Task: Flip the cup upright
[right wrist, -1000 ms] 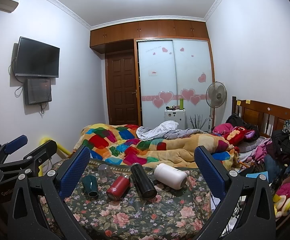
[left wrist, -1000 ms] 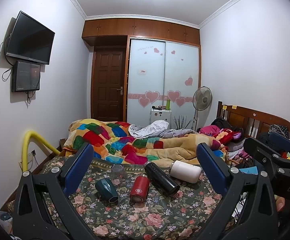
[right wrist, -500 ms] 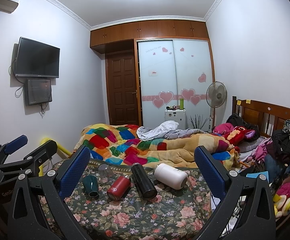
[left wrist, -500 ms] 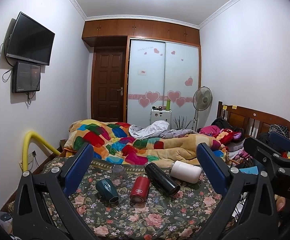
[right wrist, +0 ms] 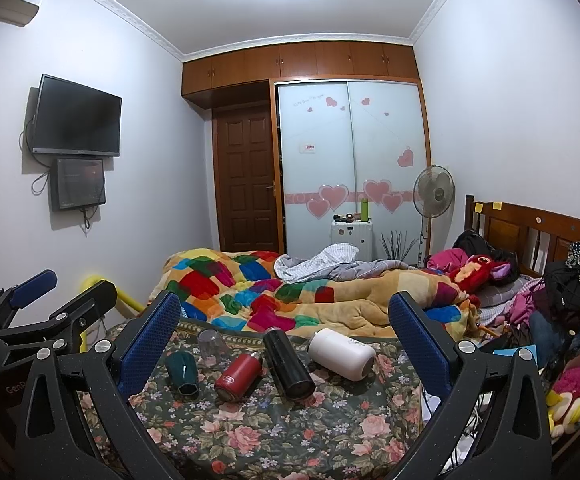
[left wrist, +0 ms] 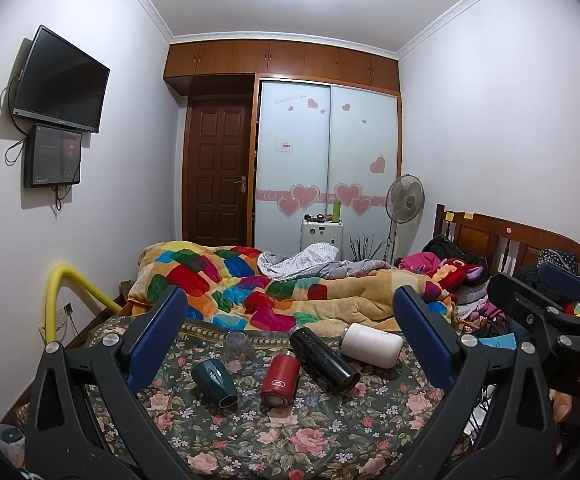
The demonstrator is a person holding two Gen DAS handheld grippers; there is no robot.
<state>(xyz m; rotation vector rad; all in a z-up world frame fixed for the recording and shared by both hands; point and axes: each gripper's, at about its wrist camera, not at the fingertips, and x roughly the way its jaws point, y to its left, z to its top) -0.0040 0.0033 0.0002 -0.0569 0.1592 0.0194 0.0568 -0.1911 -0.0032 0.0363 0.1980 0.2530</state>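
Note:
Several cups lie on their sides on a floral cloth [left wrist: 290, 432]: a dark green cup [left wrist: 214, 383], a red flask [left wrist: 278, 377], a black flask [left wrist: 323, 359] and a white flask [left wrist: 371, 345]. A clear glass [left wrist: 238, 347] stands mouth down behind the green cup. The right wrist view shows the same green cup [right wrist: 182, 372], red flask [right wrist: 238, 375], black flask [right wrist: 288, 364], white flask [right wrist: 341, 353] and glass [right wrist: 212, 343]. My left gripper [left wrist: 290, 332] and right gripper [right wrist: 284, 330] are open and empty, held short of the cups.
A patchwork quilt [left wrist: 282, 296] is heaped behind the cloth. Clothes and toys [right wrist: 561, 320] pile up at the right by the wooden headboard [right wrist: 537, 232]. A yellow pipe [left wrist: 70, 284] stands at the left. The other gripper shows at the right edge of the left wrist view [left wrist: 549, 312].

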